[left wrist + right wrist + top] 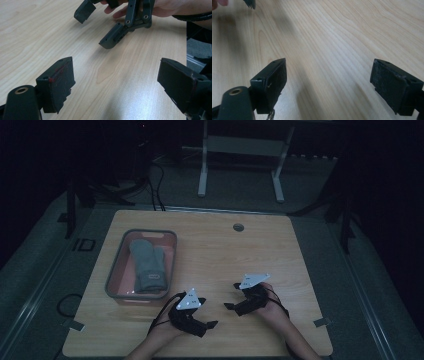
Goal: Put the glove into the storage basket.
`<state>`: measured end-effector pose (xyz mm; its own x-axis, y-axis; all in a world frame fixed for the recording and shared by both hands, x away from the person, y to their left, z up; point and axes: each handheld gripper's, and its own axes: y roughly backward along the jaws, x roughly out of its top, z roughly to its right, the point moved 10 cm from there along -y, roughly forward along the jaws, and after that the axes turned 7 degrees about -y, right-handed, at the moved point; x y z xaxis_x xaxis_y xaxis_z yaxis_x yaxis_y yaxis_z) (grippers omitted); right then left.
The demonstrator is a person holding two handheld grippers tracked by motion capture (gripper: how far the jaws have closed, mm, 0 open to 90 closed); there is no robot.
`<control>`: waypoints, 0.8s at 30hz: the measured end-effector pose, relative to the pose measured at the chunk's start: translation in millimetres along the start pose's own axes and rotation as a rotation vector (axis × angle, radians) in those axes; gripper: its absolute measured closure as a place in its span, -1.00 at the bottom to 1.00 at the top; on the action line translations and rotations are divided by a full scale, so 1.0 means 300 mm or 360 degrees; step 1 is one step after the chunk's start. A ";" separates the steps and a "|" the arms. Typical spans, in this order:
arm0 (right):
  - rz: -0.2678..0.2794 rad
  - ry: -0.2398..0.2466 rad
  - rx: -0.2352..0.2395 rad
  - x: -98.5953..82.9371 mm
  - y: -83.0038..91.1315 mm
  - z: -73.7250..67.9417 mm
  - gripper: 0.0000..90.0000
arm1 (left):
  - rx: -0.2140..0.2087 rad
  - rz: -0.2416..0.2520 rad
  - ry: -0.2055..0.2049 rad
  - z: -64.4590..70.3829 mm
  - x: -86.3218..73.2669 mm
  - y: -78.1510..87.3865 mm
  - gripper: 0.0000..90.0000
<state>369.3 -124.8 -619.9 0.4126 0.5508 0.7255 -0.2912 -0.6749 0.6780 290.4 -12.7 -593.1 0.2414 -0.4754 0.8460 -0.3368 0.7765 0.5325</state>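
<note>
While both grippers rest empty at the near edge, the work waits in the bin.
The left gripper and right gripper hover with jaws spread over the bare bench, likely idle; farther left, the grey glove lies flat inside the bin.

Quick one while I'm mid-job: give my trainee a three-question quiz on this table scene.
1. True or false: the left gripper is clamped on something.
2. What lies inside the grey rectangular plastic basket?
3. The right gripper is: A) in the basket, B) over bare wooden table, C) holding cloth.

Key: 1. False, its jaws stand apart with nothing between them. 2. A folded grey cloth item. 3. B.
</note>
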 end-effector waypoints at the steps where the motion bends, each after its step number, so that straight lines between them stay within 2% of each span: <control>1: -0.0002 0.0002 -0.0004 -0.007 0.003 0.001 -0.69 | -0.0007 -0.0003 -0.0001 0.005 -0.002 -0.004 -0.68; 5: 0.0007 -0.0007 -0.0011 -0.026 0.019 0.004 -0.69 | -0.0030 -0.0010 -0.0013 0.019 -0.010 -0.018 -0.68; 9: 0.0039 -0.0004 -0.0030 -0.038 0.036 0.007 -0.69 | -0.0042 -0.0049 -0.0019 0.025 -0.027 -0.030 -0.68; 13: 0.0021 -0.0012 -0.0050 -0.058 0.039 0.014 -0.70 | -0.0048 -0.0048 -0.0006 0.025 -0.034 -0.036 -0.68; 19: 0.0056 -0.0043 -0.0058 -0.065 0.054 0.020 -0.69 | -0.0054 -0.0037 0.0019 0.025 -0.042 -0.041 -0.68; 24: 0.0063 0.0000 -0.0086 -0.065 0.049 0.021 -0.69 | -0.0047 -0.0024 0.0015 0.024 -0.042 -0.039 -0.68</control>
<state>362.4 -148.6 -624.9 0.3996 0.5242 0.7520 -0.3537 -0.6687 0.6540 284.8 -18.7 -609.8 0.2551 -0.4835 0.8374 -0.3061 0.7811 0.5442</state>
